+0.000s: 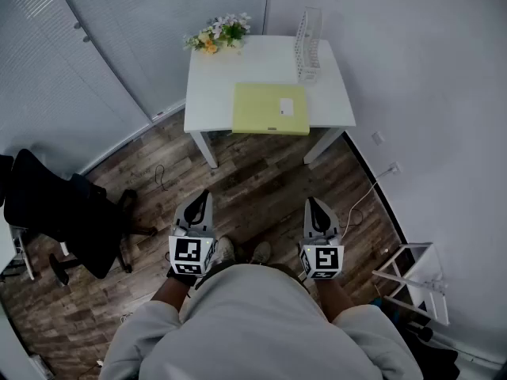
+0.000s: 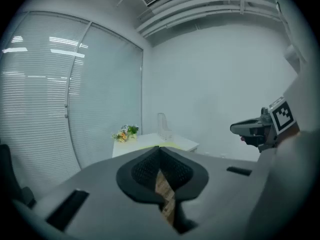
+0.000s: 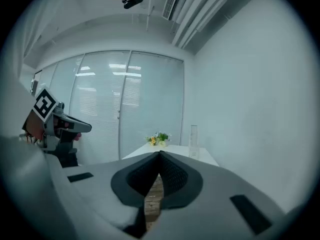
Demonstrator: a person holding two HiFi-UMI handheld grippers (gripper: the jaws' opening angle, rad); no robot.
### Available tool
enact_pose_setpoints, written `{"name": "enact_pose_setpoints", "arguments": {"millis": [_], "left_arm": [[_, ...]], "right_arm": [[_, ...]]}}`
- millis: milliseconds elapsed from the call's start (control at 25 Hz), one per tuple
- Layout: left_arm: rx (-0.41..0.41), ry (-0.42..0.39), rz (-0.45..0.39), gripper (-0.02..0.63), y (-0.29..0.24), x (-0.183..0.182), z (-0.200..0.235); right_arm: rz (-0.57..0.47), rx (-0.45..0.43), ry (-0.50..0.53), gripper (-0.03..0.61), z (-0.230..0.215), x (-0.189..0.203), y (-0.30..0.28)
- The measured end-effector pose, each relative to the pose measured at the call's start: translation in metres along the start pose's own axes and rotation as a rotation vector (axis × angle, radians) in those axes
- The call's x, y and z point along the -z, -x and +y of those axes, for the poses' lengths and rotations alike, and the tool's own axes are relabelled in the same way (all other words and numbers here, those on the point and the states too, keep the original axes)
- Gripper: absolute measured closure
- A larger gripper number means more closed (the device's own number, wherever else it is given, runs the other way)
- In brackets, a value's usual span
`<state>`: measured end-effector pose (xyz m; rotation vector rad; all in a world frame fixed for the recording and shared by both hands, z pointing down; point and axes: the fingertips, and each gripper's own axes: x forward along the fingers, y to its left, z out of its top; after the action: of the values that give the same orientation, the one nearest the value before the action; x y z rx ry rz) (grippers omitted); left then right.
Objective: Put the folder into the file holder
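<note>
Folder pale yellow, white-labelled, flat on table; left gripper and right gripper jaws pressed together

Label on your folder too small to read, chair cut by the left edge, table hiding its far legs.

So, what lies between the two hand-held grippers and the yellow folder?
Only bare wooden floor, then the front edge of the white table that the folder lies on, as the head view shows.
</note>
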<state>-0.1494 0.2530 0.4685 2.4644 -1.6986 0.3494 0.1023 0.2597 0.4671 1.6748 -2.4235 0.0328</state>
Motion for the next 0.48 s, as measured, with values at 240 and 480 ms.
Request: {"name": "enact_pose_setpoints", "arguments": {"millis": [240, 480], "left_arm": [[0.011, 0.005, 0.014, 0.606, -0.0047, 0.0012, -0.0069], [0.017, 0.002, 0.012, 0.606, -0.0073, -0.0002, -0.0095]], "right_arm": [[-0.001, -0.005, 0.006, 0.568, -0.0038, 0.0016, -0.0016], [-0.006, -0.002, 0.012, 0.568, -0.0068, 0.0012, -0.0001]]}}
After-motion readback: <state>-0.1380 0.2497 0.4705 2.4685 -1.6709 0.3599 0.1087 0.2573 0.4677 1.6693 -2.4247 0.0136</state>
